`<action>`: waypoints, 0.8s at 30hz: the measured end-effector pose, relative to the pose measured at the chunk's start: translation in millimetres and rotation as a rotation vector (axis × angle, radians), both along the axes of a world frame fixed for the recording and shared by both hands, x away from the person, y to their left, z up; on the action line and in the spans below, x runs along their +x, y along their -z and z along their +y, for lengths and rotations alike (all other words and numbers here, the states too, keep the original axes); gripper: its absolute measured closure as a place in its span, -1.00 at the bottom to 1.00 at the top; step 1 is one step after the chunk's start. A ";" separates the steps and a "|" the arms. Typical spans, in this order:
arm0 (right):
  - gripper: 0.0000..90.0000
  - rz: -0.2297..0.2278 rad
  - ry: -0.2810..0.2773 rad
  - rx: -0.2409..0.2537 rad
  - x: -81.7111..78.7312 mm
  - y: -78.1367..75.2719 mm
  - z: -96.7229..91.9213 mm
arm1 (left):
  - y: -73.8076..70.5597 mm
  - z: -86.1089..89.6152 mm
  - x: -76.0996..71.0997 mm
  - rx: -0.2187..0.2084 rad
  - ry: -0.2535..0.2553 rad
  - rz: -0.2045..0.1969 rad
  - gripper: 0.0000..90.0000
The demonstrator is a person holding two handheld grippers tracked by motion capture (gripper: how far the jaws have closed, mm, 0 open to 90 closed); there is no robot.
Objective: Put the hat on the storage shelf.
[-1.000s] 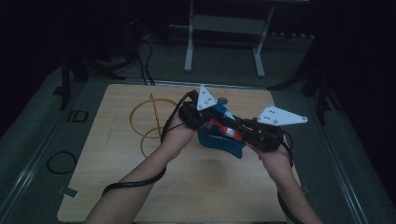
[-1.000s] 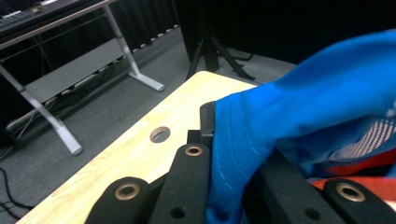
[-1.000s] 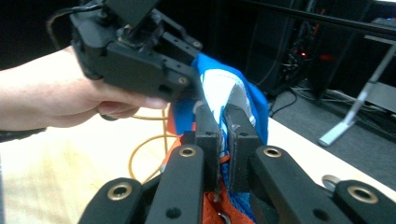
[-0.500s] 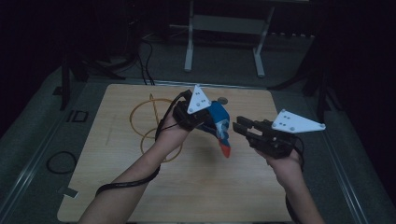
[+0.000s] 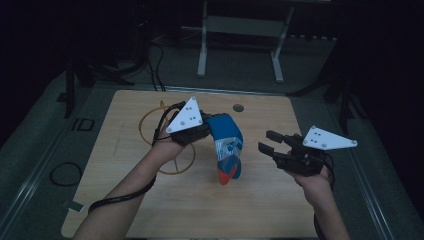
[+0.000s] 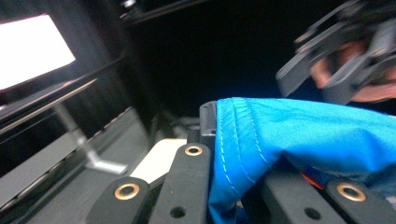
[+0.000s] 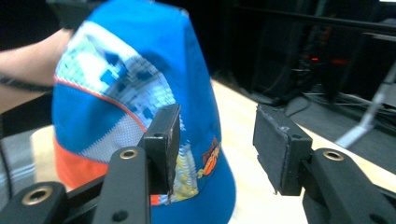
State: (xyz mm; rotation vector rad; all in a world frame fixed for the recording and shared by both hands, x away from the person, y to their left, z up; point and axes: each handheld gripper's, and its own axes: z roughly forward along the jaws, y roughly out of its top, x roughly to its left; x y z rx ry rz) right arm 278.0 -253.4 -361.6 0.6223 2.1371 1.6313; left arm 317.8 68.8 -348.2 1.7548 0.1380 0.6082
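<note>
A blue cap [image 5: 227, 145] with a pixel-patterned panel and an orange brim tip hangs brim-down over the wooden table [image 5: 200, 210]. My left gripper [image 5: 207, 127] is shut on its upper edge. In the left gripper view the blue cloth [image 6: 299, 135] is pinched in the left gripper [image 6: 233, 158], with the right gripper [image 6: 322, 60] farther off. My right gripper [image 5: 266, 141] stands to the right of the cap, apart from it. Its jaws have just been opening. In the right gripper view the gap of the right gripper [image 7: 217, 144] holds nothing, and the cap [image 7: 126, 93] hangs behind the left pad [image 7: 163, 140].
Yellow rings [image 5: 165, 135] lie on the table under the left hand. A round hole [image 5: 238, 107] sits near the far edge. A white stand [image 5: 240, 25] rises behind the table. A black cable loop [image 5: 62, 172] lies on the floor at left.
The right gripper has let go of the cap, opened and drawn away to the right. The left gripper has moved left and up, and the cap now hangs from it alone.
</note>
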 end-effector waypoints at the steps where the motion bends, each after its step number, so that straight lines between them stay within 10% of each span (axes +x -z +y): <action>1: 0.15 0.000 -0.021 -0.005 -0.7 2.2 0.3 | 0.0 0.6 -0.9 -0.001 0.013 -0.001 1.00; 10: 0.17 -0.010 -0.137 -0.025 -11.4 7.4 12.8 | 4.1 -3.0 -9.2 0.035 0.270 0.010 1.00; 19: 0.06 0.001 -0.248 -0.032 -29.4 12.9 29.7 | 3.9 -11.6 -15.2 0.036 0.333 0.012 1.00; 24: 0.82 -0.043 -0.228 -0.058 -32.6 17.9 34.0 | 3.7 -14.6 -17.4 0.033 0.345 0.012 1.00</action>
